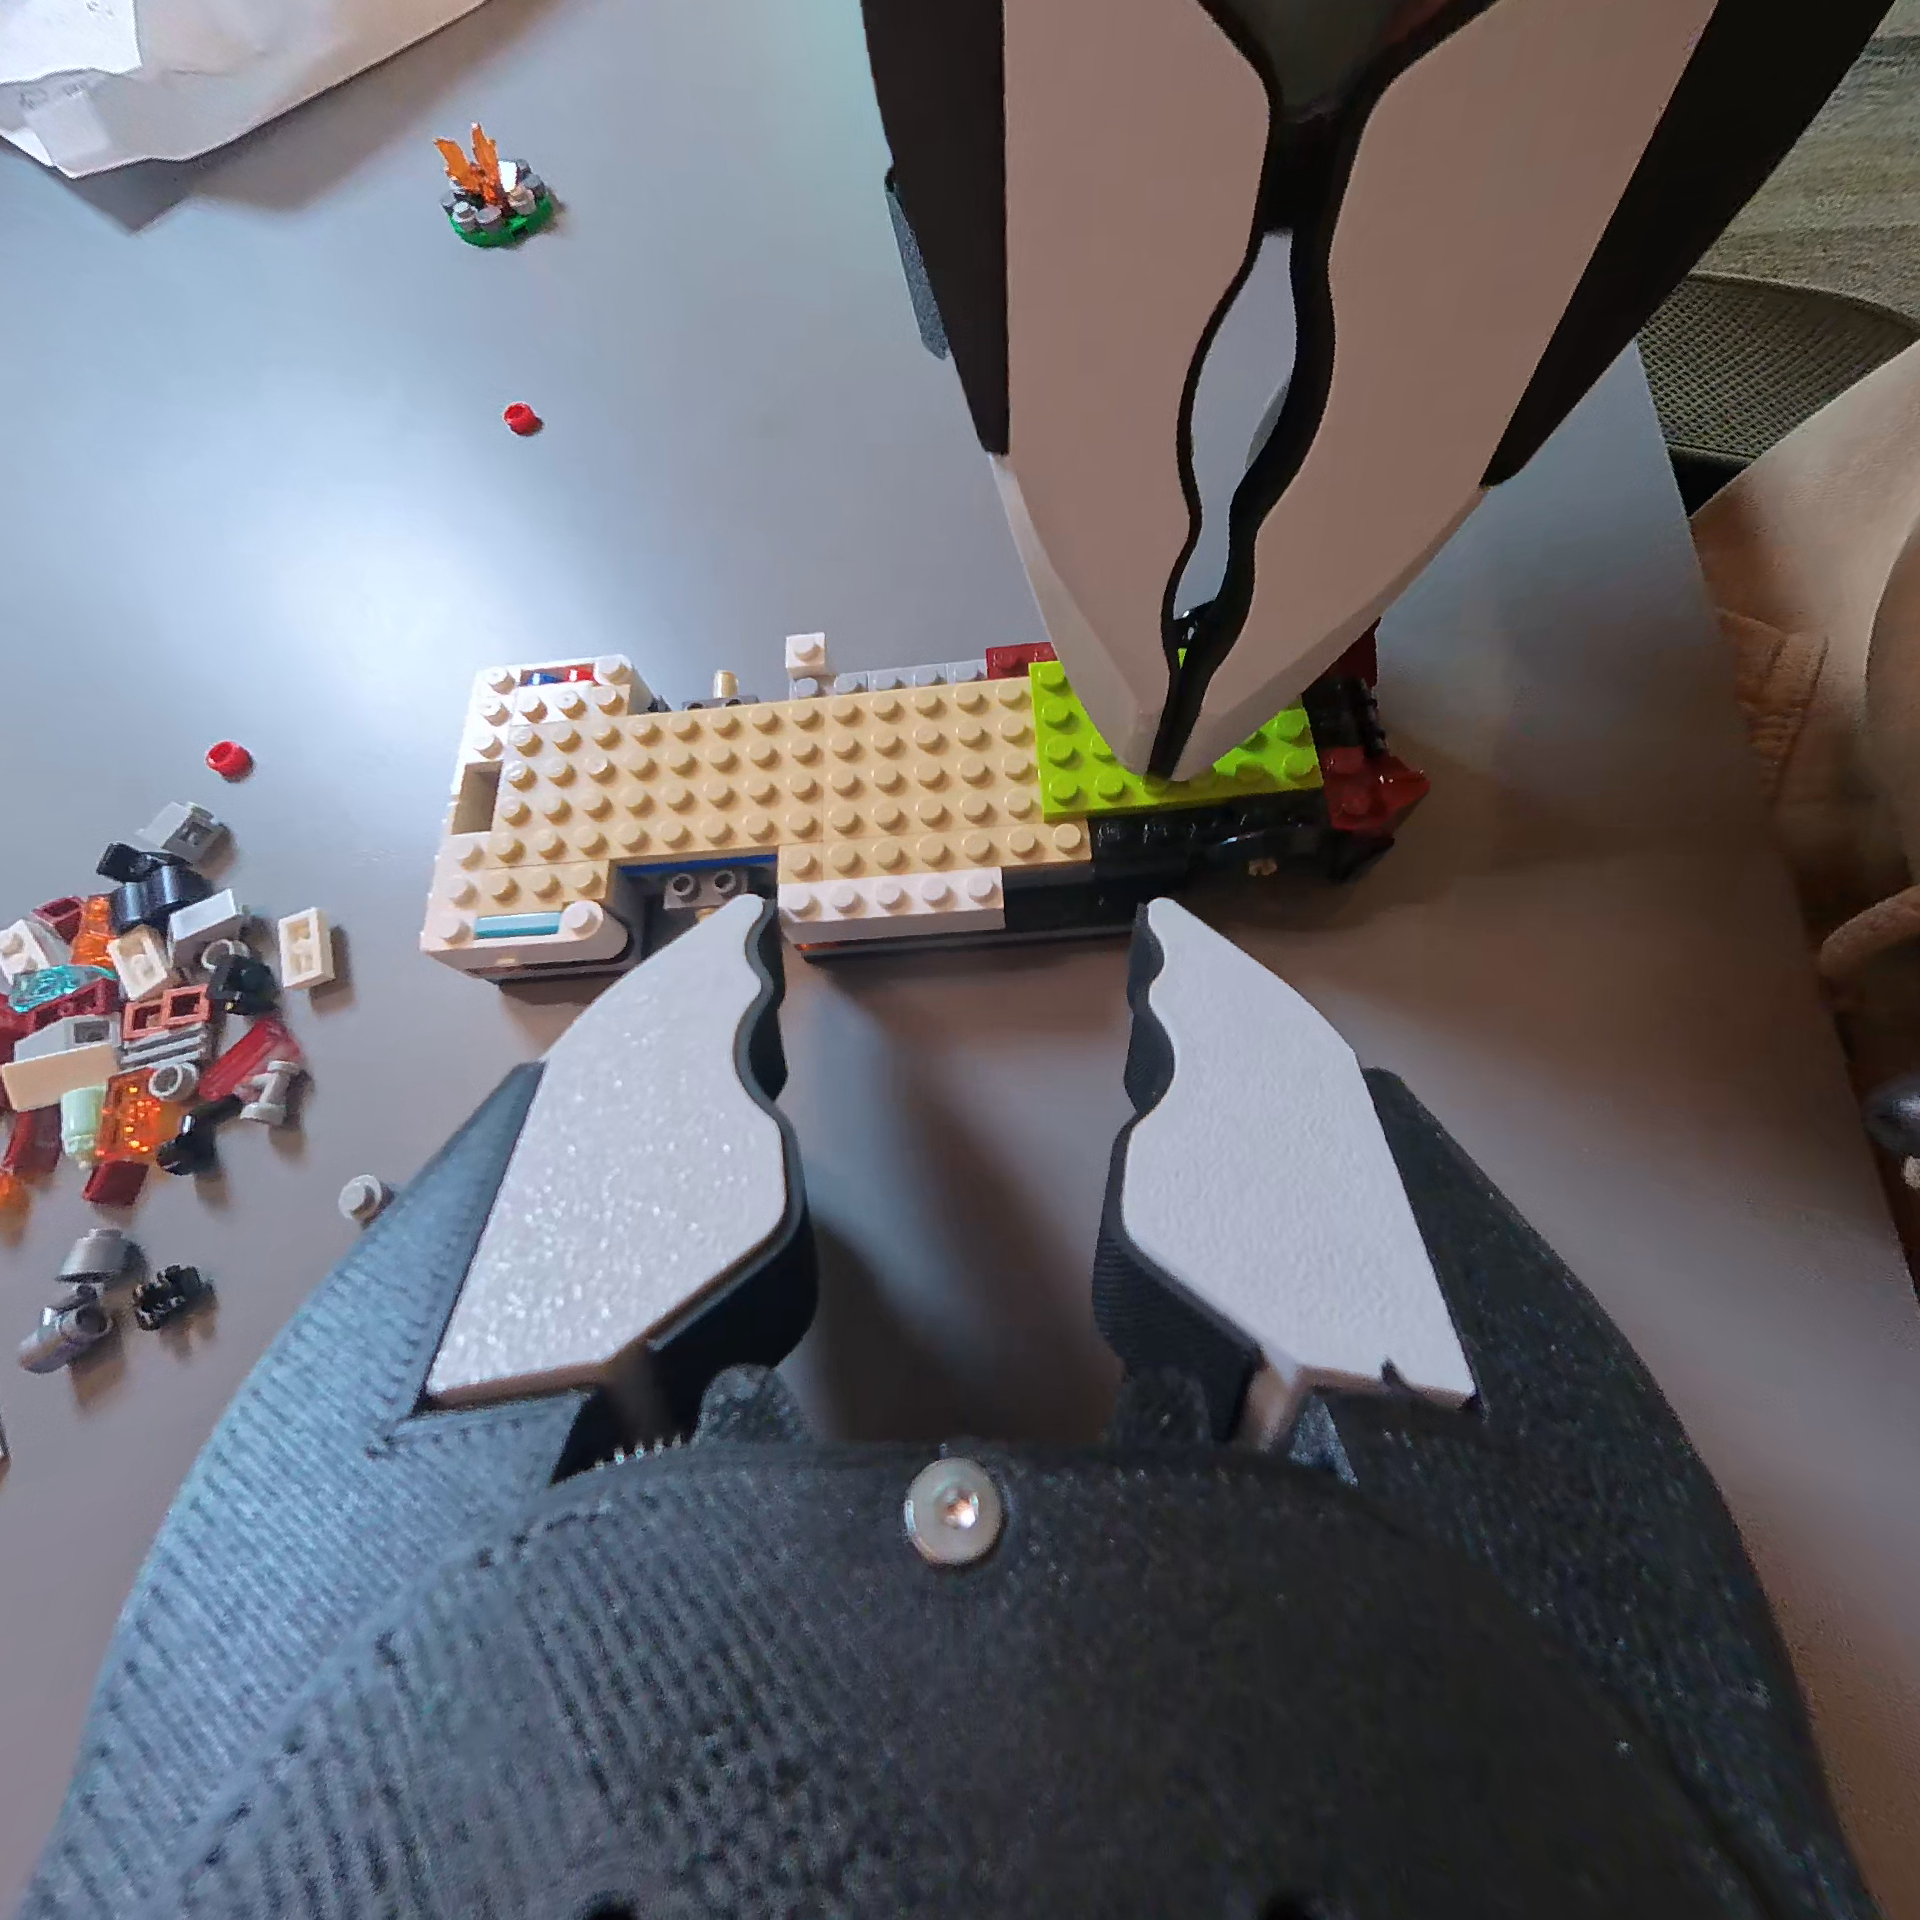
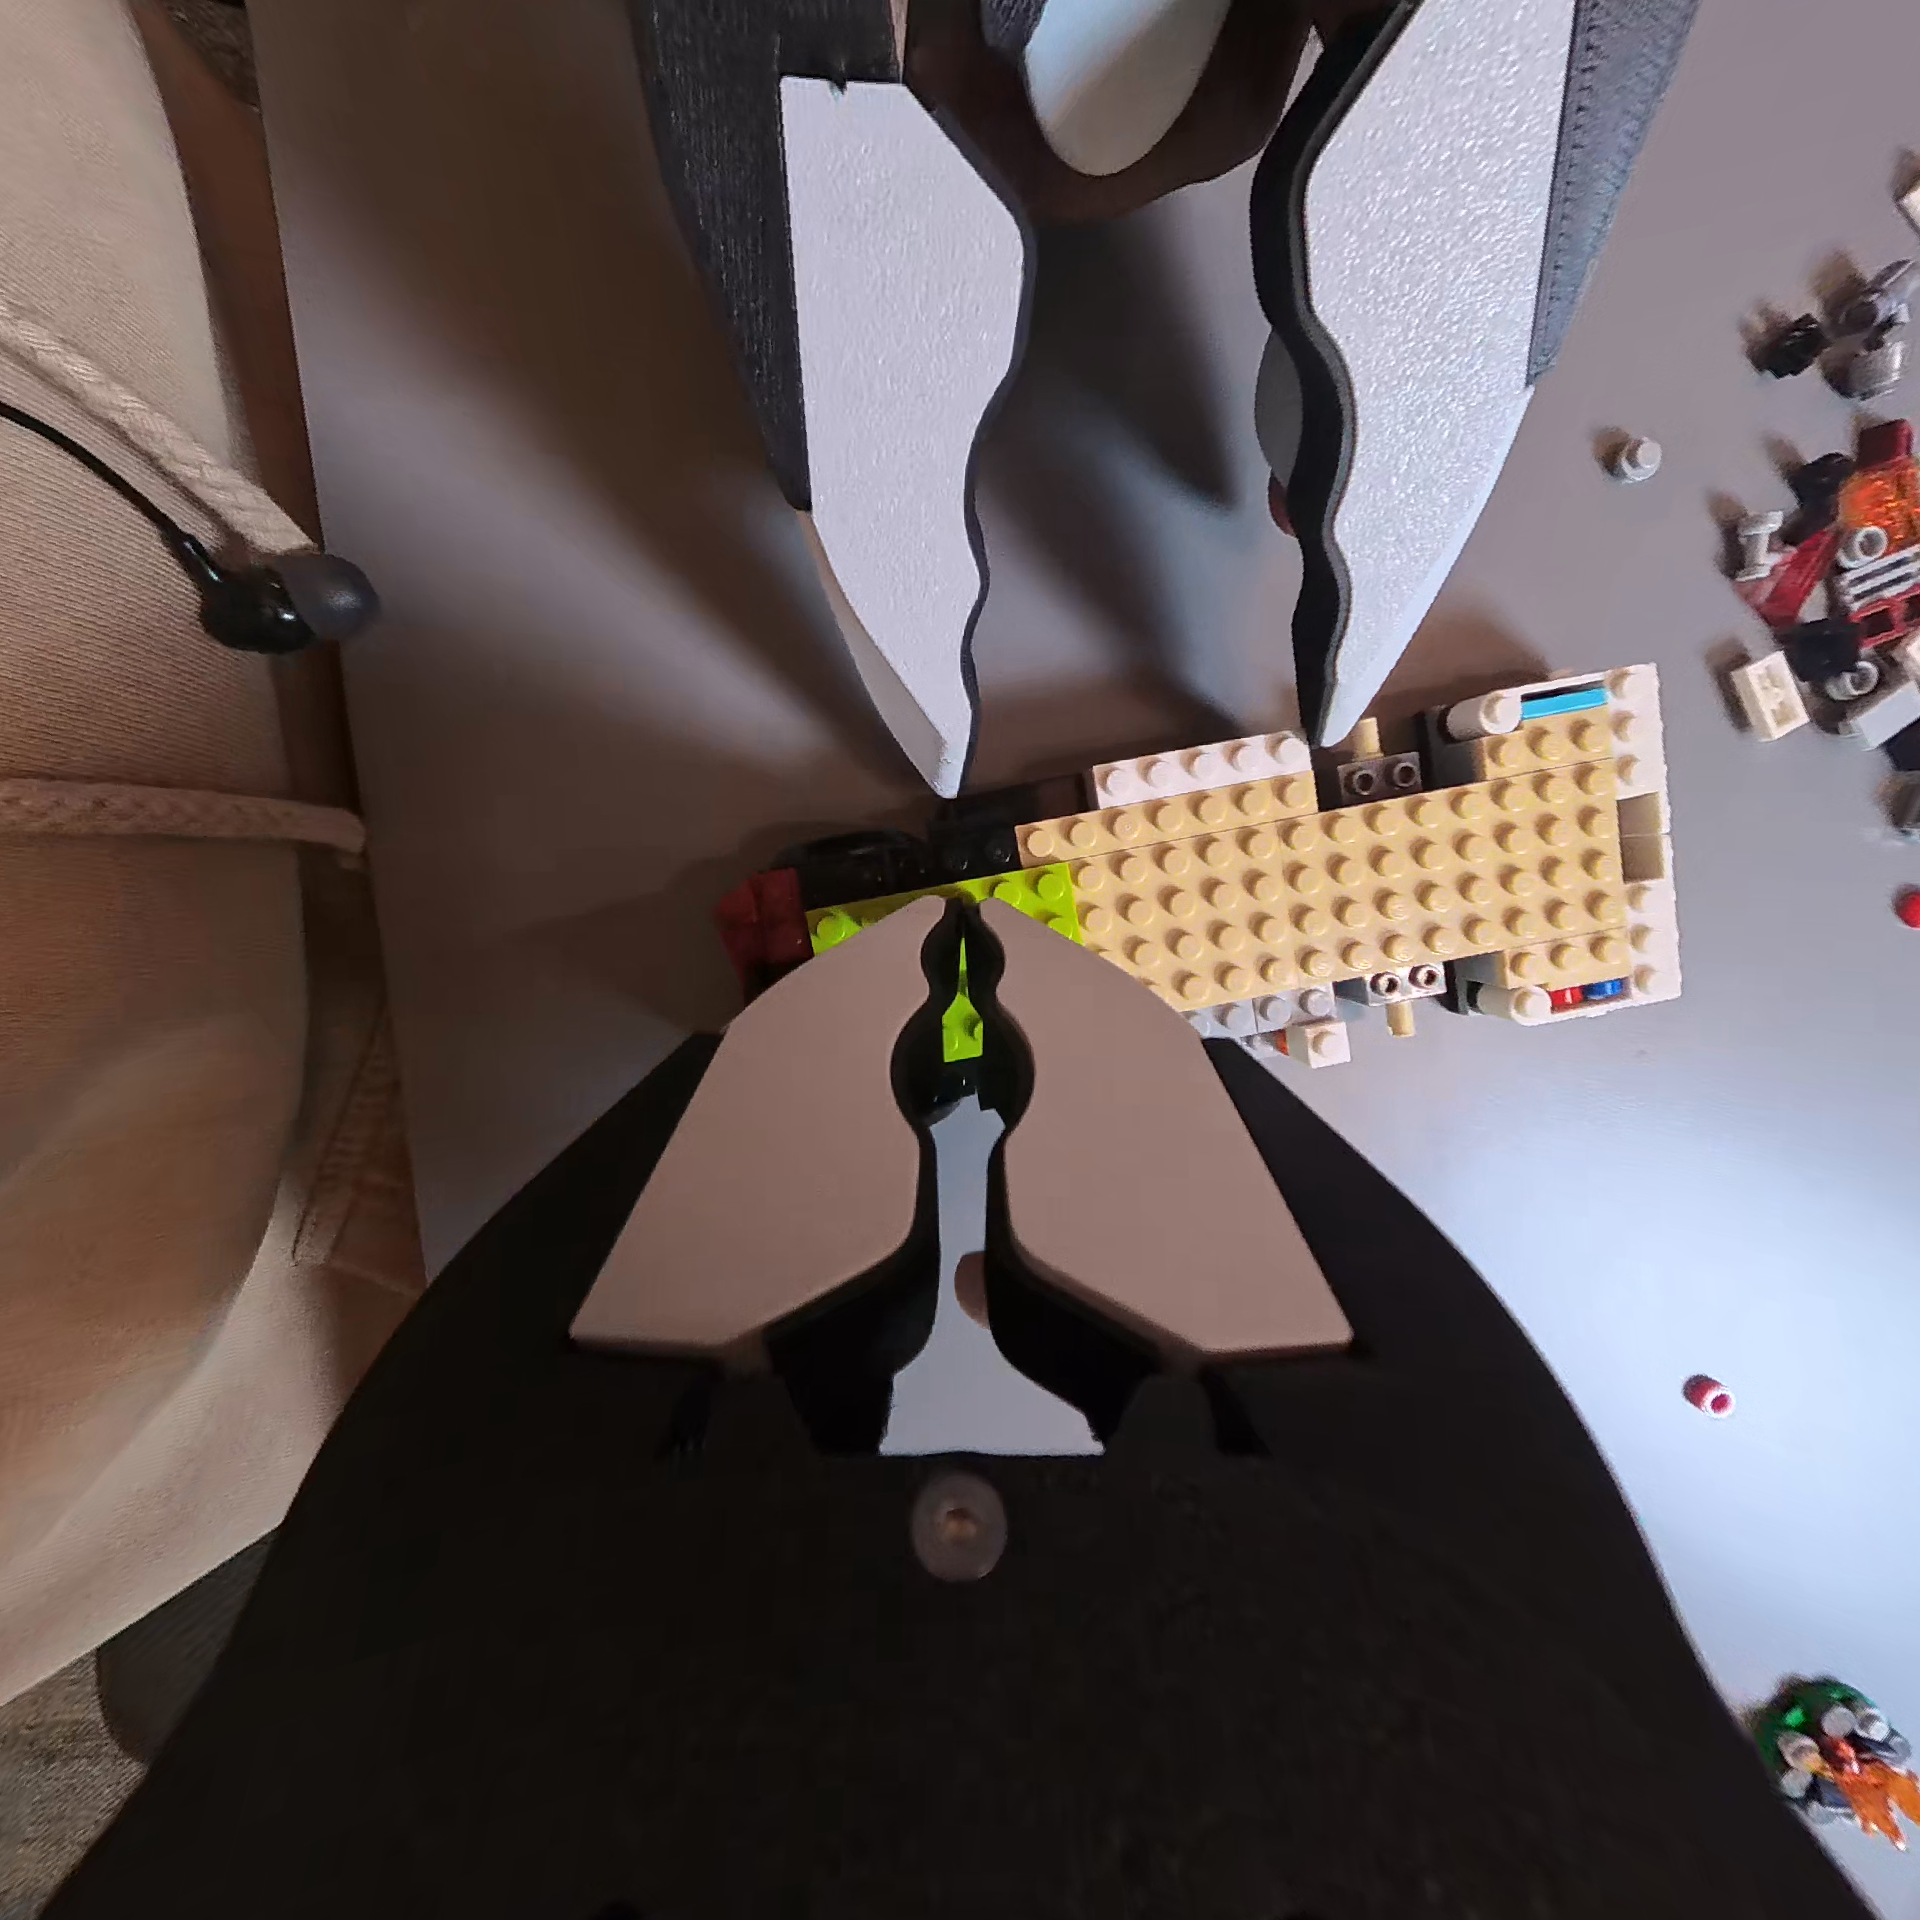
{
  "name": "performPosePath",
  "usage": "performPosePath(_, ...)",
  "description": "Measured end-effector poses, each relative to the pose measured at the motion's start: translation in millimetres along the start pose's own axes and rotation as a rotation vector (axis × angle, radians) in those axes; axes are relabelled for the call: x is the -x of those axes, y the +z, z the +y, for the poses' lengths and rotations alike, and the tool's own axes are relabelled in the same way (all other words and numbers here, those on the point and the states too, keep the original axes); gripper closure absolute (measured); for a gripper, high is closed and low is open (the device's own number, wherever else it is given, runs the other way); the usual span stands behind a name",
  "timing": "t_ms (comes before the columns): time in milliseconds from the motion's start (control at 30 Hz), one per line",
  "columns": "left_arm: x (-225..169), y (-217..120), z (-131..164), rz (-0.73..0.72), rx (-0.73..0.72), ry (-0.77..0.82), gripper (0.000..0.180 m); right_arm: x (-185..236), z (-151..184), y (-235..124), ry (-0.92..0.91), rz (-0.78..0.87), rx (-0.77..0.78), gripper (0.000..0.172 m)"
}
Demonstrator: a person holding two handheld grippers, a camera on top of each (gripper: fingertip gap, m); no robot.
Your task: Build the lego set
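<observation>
Brick model [image 1: 831, 790] mid-frame on table [image 1: 727, 416]: light, rigid, studs may pop apart; grip its long sides. Left gripper [image 1: 951, 925] open at its near edge. Right gripper [image 1: 1174, 764] closed, empty, tips on green plate [image 1: 1081, 748].

Setting is appearing to be an office or home desk: a smooth grey tabletop [image 1: 727, 468] is carrying loose toy bricks [image 1: 135, 1029] at nine o'clock, papers [image 1: 156, 73] at eleven, a mesh chair [image 1: 1766, 332] at two.
</observation>
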State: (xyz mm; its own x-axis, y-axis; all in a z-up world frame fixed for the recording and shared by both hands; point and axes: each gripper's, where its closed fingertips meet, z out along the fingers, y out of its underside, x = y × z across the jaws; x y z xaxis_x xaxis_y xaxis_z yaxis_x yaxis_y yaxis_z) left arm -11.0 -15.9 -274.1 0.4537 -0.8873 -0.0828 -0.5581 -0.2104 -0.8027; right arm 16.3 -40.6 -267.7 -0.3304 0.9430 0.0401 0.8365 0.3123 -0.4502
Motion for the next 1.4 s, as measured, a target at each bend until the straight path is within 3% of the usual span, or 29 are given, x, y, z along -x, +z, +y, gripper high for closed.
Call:
performPosePath(200,2.4,-0.7,1.1,0.002,-0.006,-0.009,0.115,-1.5,-5.8,2.6,0.06,0.018,-0.073,0.171)
performPosePath(333,14.8,-7.2,2.5,-0.047,-0.012,-0.016,0.118,-15.8,-20.4,-25.2,0.177,0.031,-0.401,0.143)
performPosePath(433,25.9,-14.6,2.1,-0.085,-0.024,-0.039,0.119,-13.9,-21.2,-61.5,0.257,0.026,-0.644,0.141)
performPosePath(600,-1.6,-20.0,11.9,0.104,0.041,-0.004,0.156,0.2,24.5,-39.4,0.315,0.145,-0.527,0.136)
performPosePath(700,-20.1,-12.8,17.7,0.184,0.085,0.044,0.16,11.6,28.5,-23.6,0.31,0.15,-0.46,0.137)
performPosePath(867,-5.5,-0.6,14.1,0.068,0.098,0.076,0.156,17.2,23.3,-13.2,0.266,0.144,-0.4,0.149)
performPosePath(1033,52.7,-13.7,19.0,-0.198,0.083,0.002,0.156,36.0,-12.6,-3.3,0.203,0.069,-0.487,0.148)
performPosePath(1100,55.4,-24.2,12.3,-0.177,0.019,-0.057,0.156,38.8,-21.6,-11.2,0.178,0.05,-0.547,0.148)
performPosePath(1200,36.6,-35.1,2.3,-0.054,-0.03,-0.103,0.141,18.5,-9.7,-35.3,0.146,0.145,-0.567,0.147)
performPosePath(1300,-0.1,-36.2,-0.1,0.147,0.008,-0.19,0.093,-5.3,13.5,-51.8,0.078,0.216,-0.482,0.14)
performPosePath(1400,-25.0,-22.3,10.6,0.19,0.126,-0.166,0.073,-30.9,27.1,-53.1,0.01,0.214,-0.377,0.127)
